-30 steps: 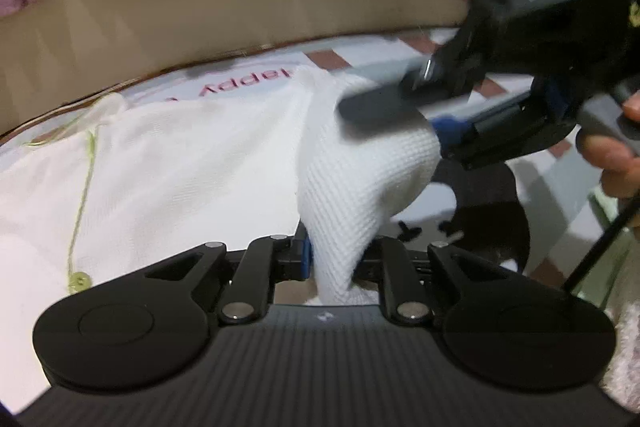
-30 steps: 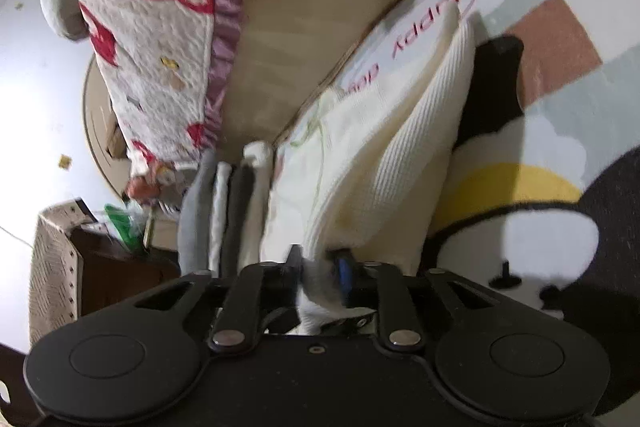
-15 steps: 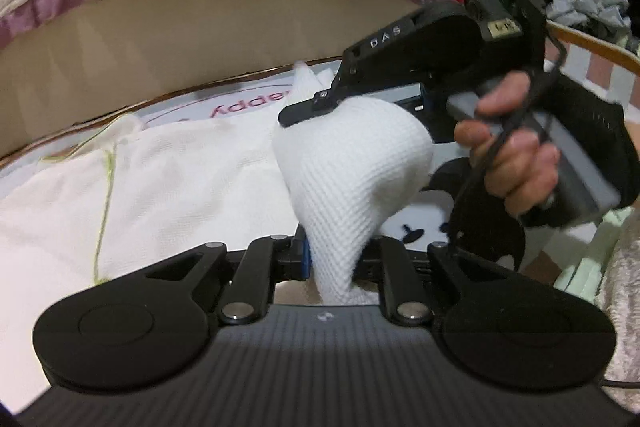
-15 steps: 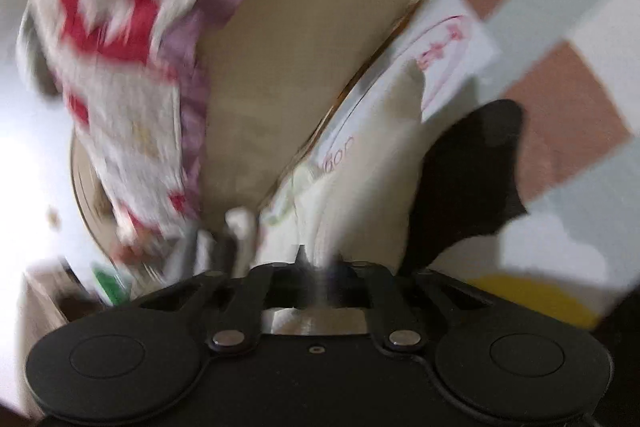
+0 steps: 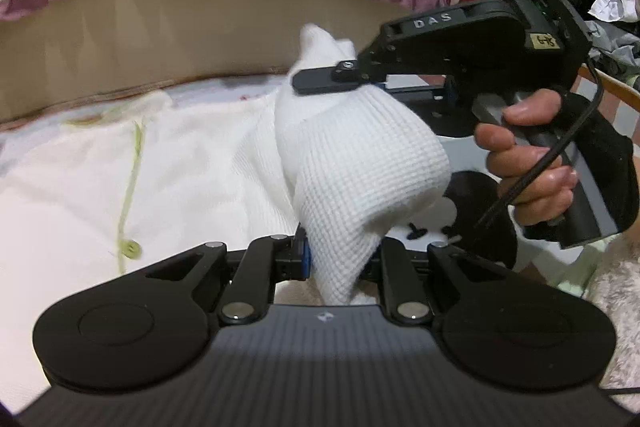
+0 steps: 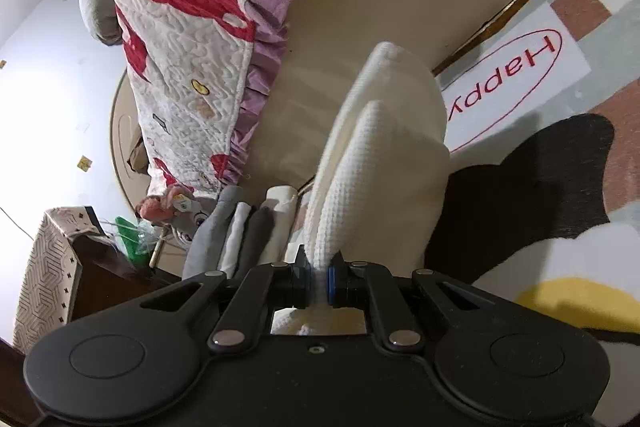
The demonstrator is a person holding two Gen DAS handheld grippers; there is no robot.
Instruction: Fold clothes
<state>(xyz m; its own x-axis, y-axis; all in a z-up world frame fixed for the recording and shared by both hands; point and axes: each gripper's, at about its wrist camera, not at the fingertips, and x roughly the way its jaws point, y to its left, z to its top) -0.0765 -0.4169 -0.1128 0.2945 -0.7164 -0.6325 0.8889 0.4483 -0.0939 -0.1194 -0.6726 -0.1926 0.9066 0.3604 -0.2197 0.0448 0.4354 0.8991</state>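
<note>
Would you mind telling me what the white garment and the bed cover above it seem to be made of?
White garment: soft waffle-knit fabric, probably cotton, matte; a fine grid texture shows where it drapes between both grippers. Bed cover: quilted fabric, judging by stitched puffy swirls, with red print and a gathered purple ruffle edge.

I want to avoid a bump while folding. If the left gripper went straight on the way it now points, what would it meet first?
Probably the right gripper: it sits just ahead of the left gripper, both clamped on the white waffle-knit garment bunched between them. Depth is hard to judge in the fisheye view.
</note>
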